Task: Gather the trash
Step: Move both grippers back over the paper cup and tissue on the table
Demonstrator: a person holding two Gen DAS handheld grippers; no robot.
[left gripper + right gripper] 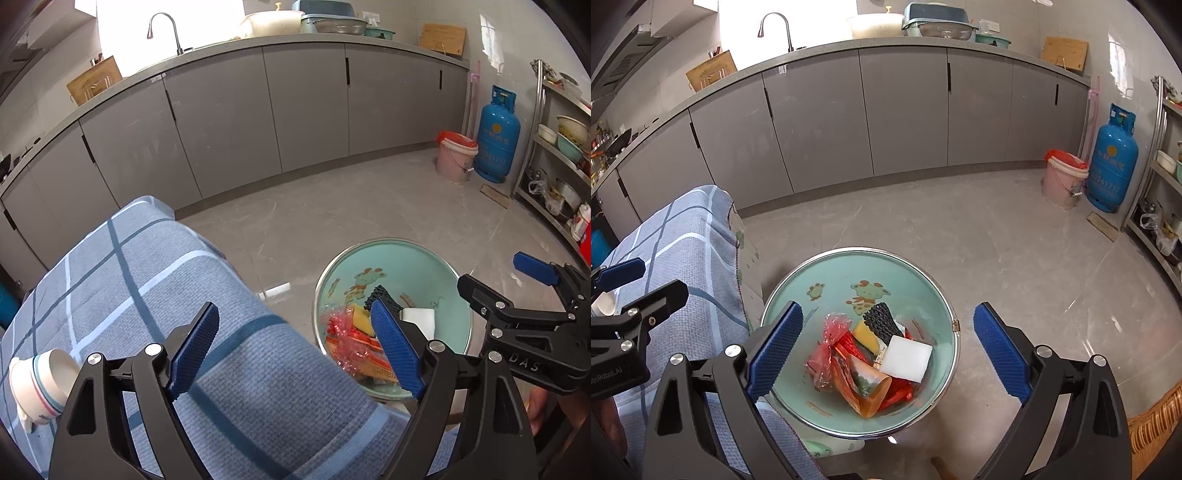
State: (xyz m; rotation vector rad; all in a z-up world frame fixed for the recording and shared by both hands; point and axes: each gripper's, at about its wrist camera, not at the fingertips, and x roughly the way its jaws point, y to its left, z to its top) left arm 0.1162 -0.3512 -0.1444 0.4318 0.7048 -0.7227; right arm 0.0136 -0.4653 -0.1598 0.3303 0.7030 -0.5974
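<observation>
Right wrist view: both grippers, left gripper and right gripper, gape wide, empty, above the trash-filled basin. Next pickup, likely the tipped paper cup, wants a gentle squeeze across its rim.

Grey flat-fronted base cabinets run along the far wall under a grey worktop with a curved chrome tap. Wooden chopping boards lean against the white tiles. A blue gas cylinder stands just beside a pink plastic bucket on the pale marbled floor. A steel shelf rack holds bowls.
</observation>
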